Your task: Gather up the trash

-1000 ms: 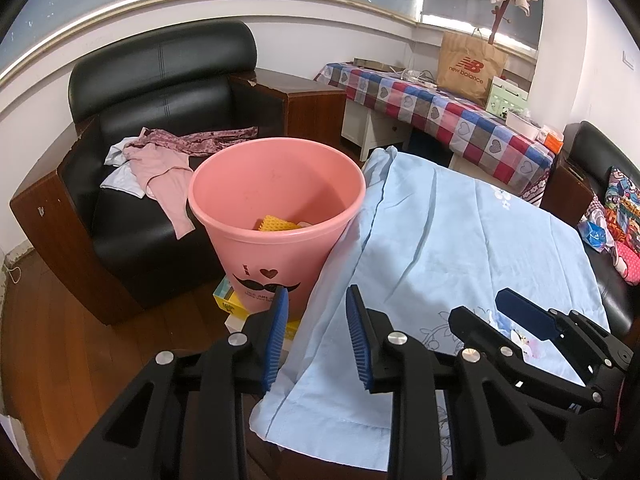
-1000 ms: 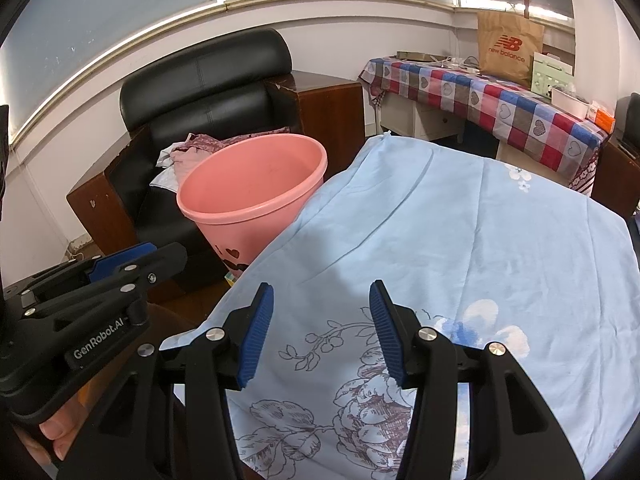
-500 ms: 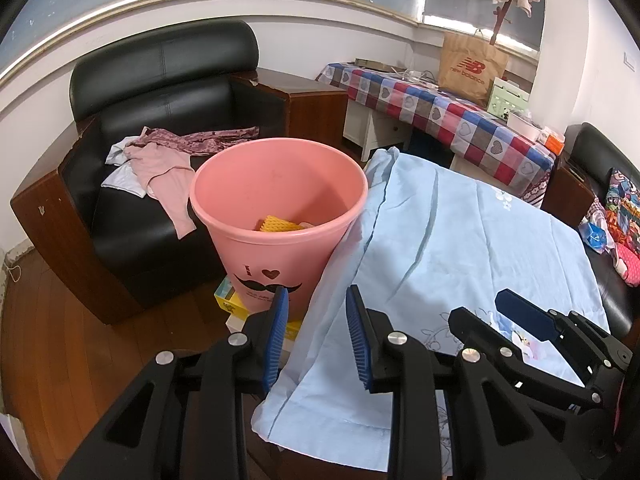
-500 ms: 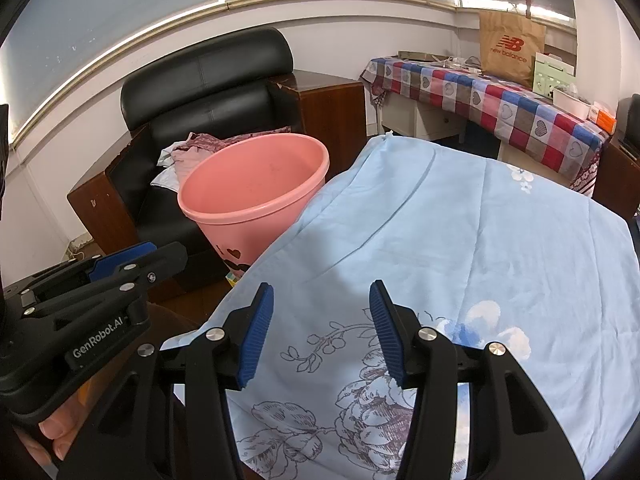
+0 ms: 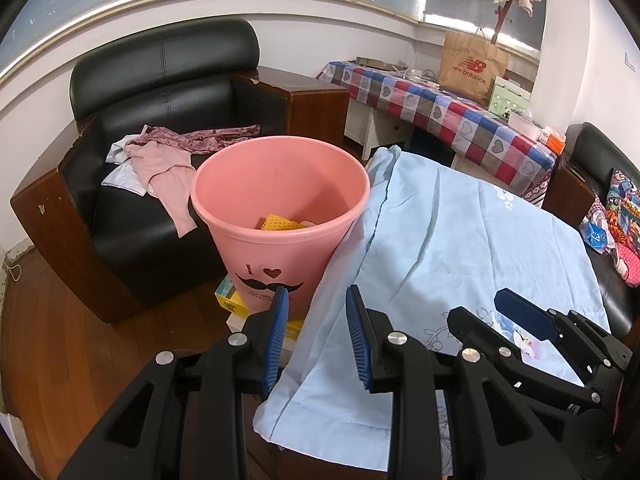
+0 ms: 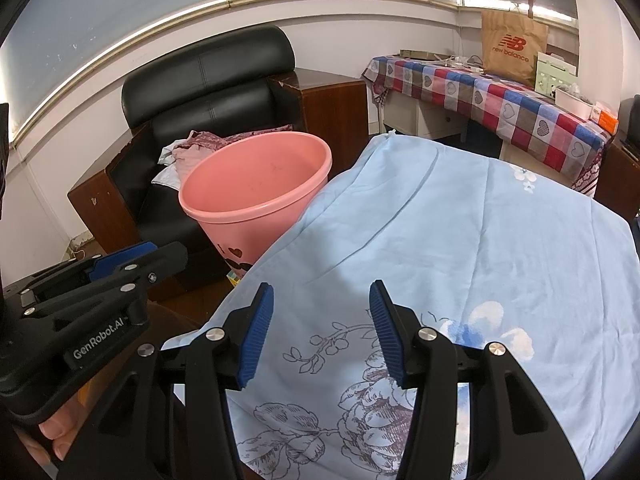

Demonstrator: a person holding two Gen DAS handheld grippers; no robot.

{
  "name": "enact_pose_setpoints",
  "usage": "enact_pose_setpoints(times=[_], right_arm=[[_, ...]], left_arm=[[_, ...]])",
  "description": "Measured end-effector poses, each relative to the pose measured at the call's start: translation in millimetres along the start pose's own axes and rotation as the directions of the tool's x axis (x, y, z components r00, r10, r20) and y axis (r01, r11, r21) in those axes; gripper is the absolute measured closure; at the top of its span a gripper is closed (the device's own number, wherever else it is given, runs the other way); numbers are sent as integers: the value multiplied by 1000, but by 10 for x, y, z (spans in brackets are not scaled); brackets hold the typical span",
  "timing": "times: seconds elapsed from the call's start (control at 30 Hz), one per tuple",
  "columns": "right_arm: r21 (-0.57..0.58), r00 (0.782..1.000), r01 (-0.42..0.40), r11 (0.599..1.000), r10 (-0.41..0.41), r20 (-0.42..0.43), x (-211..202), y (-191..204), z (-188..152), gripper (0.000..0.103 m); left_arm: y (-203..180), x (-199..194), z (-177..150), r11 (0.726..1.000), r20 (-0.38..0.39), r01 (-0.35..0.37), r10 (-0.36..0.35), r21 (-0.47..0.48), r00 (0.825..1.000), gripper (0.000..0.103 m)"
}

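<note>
I'm seeing a pink bin with a black moustache and heart print | yellow piece inside it | pale blue sheet with outlined flowers | black armchair, pink and maroon clothes on it | red, blue and grey checked cloth with hearts | brown bag, red lettering | my gripper pads blue on black.

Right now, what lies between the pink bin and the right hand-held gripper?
Only the light blue cloth on the table, whose edge hangs against the pink bin. The right hand-held gripper is empty. The right wrist view shows this.
</note>
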State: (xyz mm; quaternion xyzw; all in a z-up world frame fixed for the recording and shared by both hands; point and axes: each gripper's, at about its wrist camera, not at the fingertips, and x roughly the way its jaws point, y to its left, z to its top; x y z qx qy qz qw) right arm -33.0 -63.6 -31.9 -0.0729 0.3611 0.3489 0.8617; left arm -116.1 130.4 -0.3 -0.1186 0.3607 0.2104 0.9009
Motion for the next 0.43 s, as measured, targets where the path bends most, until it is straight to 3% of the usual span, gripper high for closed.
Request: enact_pose_setpoints(times=[0.43], right_arm=[[0, 1000, -3, 1000, 3, -5, 20, -12, -2, 52]], left_arm=[[60, 68, -56, 1000, -12, -1, 1, -8, 1000, 73]])
